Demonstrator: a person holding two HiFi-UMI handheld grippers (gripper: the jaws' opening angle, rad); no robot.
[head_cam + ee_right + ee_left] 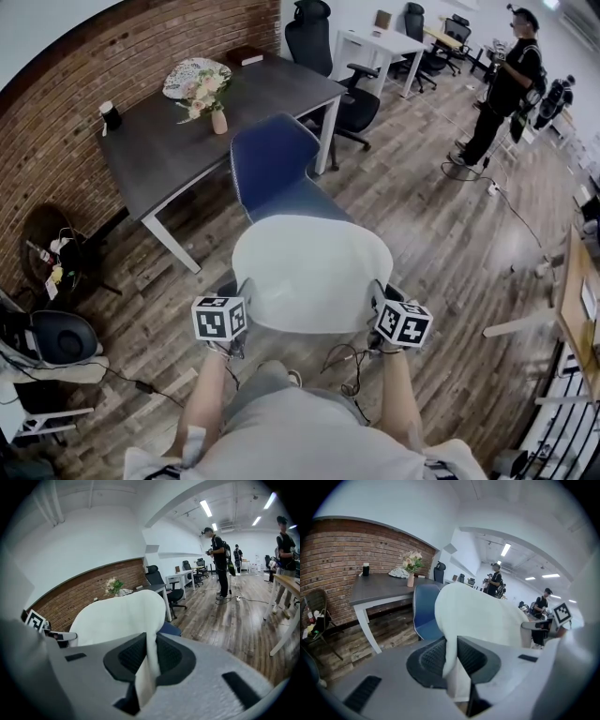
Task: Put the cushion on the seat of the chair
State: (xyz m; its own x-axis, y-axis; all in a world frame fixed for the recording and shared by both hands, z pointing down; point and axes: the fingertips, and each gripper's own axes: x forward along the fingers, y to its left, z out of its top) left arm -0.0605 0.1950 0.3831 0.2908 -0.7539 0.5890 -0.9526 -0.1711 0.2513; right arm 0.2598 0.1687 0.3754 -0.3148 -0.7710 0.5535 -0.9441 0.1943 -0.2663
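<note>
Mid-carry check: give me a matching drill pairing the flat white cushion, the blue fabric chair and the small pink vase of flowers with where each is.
Things:
1. flat white cushion
2. blue fabric chair
3. small pink vase of flowers

Places:
a. standing on the dark grey table
b. clamped at its near edge by the left gripper and the right gripper
c. between cushion and table

Pairs: 1-b, 2-c, 3-a

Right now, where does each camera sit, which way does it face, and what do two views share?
Head view: on the person's head, facing steeply down at cushion and blue chair; forearms, left gripper, right gripper show.
Left gripper view: on that gripper, facing along jaws clamping the cushion, toward the table.
Right gripper view: likewise, toward the floor.
Shared by all: cushion, blue chair.
</note>
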